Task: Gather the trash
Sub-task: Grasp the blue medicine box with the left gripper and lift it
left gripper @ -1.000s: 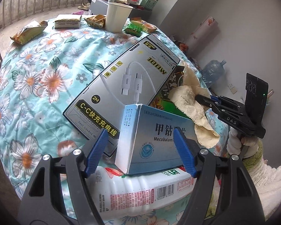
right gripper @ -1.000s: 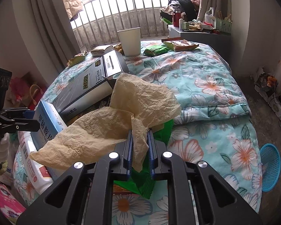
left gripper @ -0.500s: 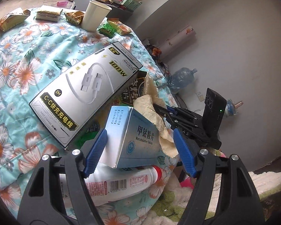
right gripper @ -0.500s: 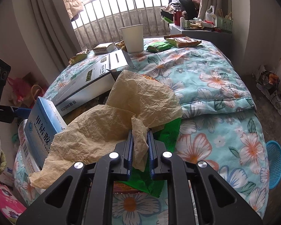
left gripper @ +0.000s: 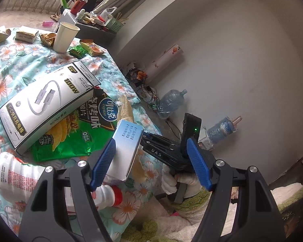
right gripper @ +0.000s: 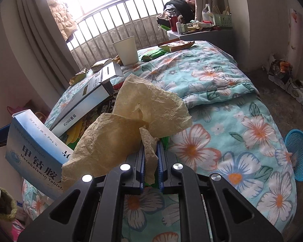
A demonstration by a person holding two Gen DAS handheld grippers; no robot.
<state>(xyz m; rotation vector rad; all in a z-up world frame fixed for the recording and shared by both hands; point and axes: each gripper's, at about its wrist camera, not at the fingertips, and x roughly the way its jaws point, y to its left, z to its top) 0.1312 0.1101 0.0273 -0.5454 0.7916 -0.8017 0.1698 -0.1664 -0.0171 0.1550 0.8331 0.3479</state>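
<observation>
A blue-and-white medicine box (left gripper: 127, 147) stands tilted on end over the neck of a white bottle (left gripper: 14, 173). It leans on the inner pad of my left gripper (left gripper: 151, 141), which is open; the other pad is well clear of it. In the right wrist view the same box (right gripper: 34, 147) rises at the left. My right gripper (right gripper: 150, 147) is shut on a crumpled brown paper (right gripper: 131, 121) and its jaws are closing tighter. The paper lies over a green chip bag (left gripper: 70, 133) under a white cable box (left gripper: 48, 100).
The floral bedspread (right gripper: 222, 92) carries a paper cup (right gripper: 127, 50) and several snack wrappers at its far end. A blue basket (right gripper: 299, 155) sits on the floor to the right of the bed. A water jug (left gripper: 171, 102) and cables lie by the wall.
My left gripper rose and swung right. The medicine box, which lay flat between its pads, now stands tilted against the left pad. The right gripper stays clamped on the paper and has shifted a little.
</observation>
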